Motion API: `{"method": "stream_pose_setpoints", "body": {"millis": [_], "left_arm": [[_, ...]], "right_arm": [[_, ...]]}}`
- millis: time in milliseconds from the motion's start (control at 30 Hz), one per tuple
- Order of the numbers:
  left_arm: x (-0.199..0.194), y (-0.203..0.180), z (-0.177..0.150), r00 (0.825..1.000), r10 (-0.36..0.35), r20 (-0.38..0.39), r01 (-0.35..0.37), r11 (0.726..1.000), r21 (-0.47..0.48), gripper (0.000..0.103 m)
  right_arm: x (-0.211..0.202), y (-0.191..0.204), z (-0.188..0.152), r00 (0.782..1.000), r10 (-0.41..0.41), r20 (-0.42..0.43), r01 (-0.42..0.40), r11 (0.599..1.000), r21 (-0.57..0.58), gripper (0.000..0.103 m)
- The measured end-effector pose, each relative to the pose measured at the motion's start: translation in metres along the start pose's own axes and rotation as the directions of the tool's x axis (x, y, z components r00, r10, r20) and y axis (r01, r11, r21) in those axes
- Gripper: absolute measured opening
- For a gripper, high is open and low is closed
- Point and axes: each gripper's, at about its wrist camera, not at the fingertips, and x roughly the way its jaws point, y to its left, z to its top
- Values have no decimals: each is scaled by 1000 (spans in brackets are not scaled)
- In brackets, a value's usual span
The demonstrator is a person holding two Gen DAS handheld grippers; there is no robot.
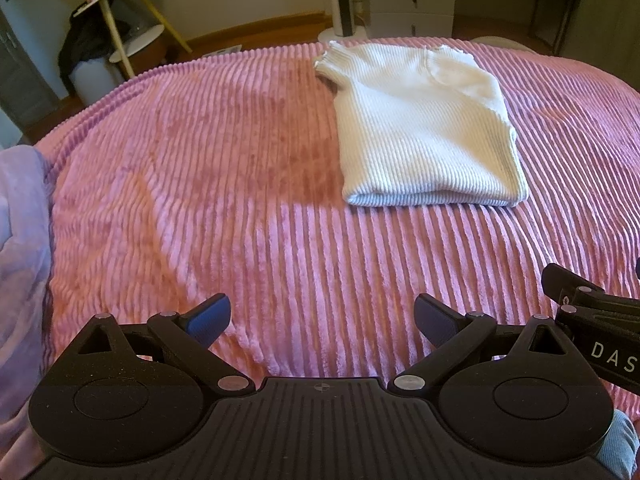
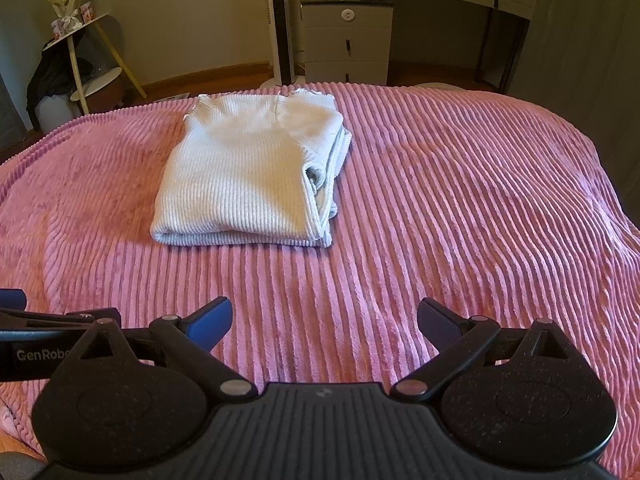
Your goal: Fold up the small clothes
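Upper centre of both views, the folded white sweater [image 2: 248,172] lies lengthwise ahead, well apart from both released, empty claws; right claw [image 2: 325,322] seems slightly nearer than left claw [image 1: 322,320].

Ribbed white knit sweater [image 2: 244,172] lies on plush, corded pink blanket [image 2: 460,208]; hand-held gripper [image 2: 324,322] matt black plastic.

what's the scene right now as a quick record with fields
garment: white ribbed knit top, folded into a compact rectangle
surface: pink ribbed blanket on a bed
left gripper: fingers spread, empty, short of the top
right gripper: fingers spread, empty, short of the top
contact: neither gripper touches the top
other cloth: lilac fabric at the bed's left edge
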Motion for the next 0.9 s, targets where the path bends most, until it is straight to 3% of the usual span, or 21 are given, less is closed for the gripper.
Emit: {"method": "stream_pose_setpoints", "body": {"millis": [900], "left_arm": [[2, -1, -1, 1000, -12, -4, 12, 1000, -3, 101]], "right_arm": [[0, -3, -3, 1000, -2, 1, 2, 1000, 7, 99]]}}
